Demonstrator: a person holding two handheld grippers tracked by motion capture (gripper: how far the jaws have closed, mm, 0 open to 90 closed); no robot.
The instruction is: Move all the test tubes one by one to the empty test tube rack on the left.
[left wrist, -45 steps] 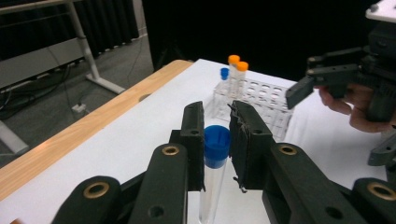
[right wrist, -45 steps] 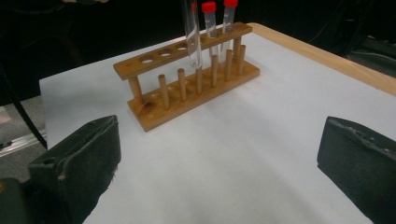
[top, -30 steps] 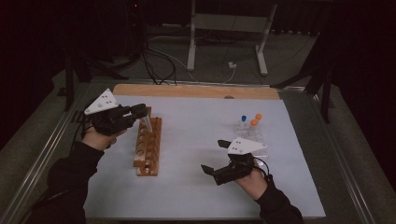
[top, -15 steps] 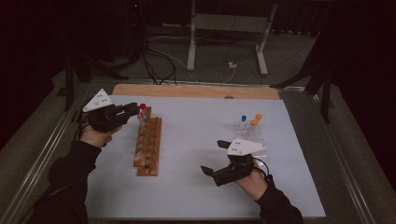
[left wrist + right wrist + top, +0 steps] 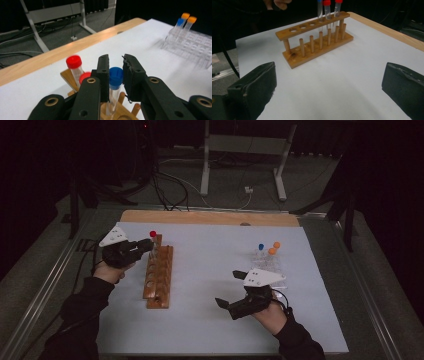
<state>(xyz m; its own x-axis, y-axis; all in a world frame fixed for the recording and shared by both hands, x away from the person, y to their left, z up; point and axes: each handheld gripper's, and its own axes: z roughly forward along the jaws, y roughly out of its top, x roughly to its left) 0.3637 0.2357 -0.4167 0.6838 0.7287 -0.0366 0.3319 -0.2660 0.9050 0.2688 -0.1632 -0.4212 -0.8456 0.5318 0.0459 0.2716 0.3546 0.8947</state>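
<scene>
two red-capped clear tubes (image 5: pixel 74 65) already stand in the wooden peg rack (image 5: pixel 159 275); the left gripper (image 5: pixel 116 75), clamped on a blue-capped clear tube (image 5: pixel 115 82), has lowered it toward a hole. right gripper (image 5: pixel 231 289) waits agape.

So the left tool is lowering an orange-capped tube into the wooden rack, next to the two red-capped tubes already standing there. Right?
Not quite: the tube clamped in the left tool has a blue cap, not orange, as the left gripper view shows. The orange caps are on tubes in the clear rack across the table. The rest holds: it is at the wooden rack, beside two red-capped tubes.
</scene>
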